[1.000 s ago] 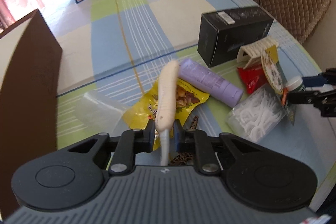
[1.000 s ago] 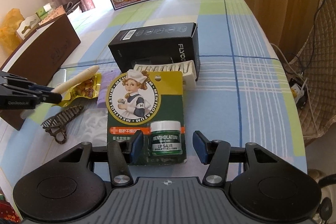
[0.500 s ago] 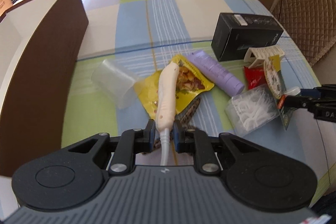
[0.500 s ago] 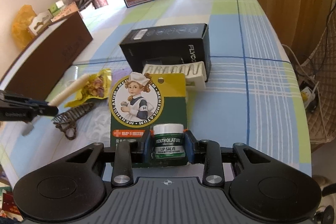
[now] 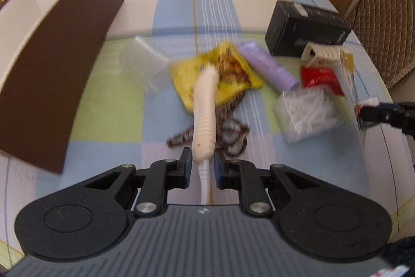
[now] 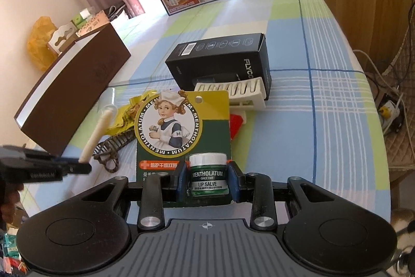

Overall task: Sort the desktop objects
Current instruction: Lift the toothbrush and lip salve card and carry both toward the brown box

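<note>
Left wrist view, left hand-held gripper [image 5: 202, 164]: we see it clenched on the narrow end of the cream handle [image 5: 205, 110], gripped low, we judge, so the long body projects forward clear of the clutter.
Left wrist view, clutter: yellow snack packet [image 5: 228, 74], purple tube [image 5: 269, 66] and floss-pick box [image 5: 306, 113] lie on the counter [image 5: 109, 105].
Left wrist view, brown box [image 5: 57, 64]: open beside the pile, likely the sorting bin.
Right wrist view, right hand-held gripper [image 6: 207, 179]: we see it grasping the lip salve card [image 6: 186, 121] across the jar, the firmest part, which keeps the card upright.
Right wrist view, black carton [image 6: 220, 61]: on the counter behind it.
</note>
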`<action>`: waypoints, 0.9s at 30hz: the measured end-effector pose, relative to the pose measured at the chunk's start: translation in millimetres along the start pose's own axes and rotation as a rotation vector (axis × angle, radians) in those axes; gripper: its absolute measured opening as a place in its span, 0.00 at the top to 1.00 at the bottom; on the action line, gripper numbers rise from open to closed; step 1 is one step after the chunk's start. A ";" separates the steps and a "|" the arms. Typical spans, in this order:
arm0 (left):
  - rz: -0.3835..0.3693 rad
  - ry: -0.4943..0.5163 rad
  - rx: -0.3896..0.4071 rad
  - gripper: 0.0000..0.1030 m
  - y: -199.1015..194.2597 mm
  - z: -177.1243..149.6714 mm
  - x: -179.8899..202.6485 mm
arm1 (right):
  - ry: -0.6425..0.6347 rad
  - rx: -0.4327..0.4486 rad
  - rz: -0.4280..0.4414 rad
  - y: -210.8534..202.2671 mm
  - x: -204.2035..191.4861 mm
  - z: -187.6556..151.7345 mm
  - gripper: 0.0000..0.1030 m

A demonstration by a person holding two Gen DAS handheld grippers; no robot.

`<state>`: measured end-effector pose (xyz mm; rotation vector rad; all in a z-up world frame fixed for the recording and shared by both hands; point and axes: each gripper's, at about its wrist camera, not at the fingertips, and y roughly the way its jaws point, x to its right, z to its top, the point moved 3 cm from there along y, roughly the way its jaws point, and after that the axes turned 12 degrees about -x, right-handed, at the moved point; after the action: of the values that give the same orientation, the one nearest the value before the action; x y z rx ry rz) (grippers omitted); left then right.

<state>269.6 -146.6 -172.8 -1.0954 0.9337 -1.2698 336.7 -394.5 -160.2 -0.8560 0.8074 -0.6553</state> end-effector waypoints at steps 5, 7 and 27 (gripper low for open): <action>-0.038 0.026 -0.017 0.84 13.7 -6.9 -5.6 | 0.037 -0.001 -0.037 0.4 -11.2 -8.5 0.70; -0.058 0.038 -0.031 0.84 19.9 -5.2 -6.6 | 0.053 -0.002 -0.056 -0.1 -16.2 -13.1 0.70; -0.191 0.171 0.097 0.84 -41.2 -6.6 -46.4 | 0.156 -0.004 -0.141 3.6 -90.4 -21.3 0.70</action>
<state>248.5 -100.2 -136.9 -1.0301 0.8992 -1.5695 271.4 -331.4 -140.8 -0.8788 0.8942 -0.8527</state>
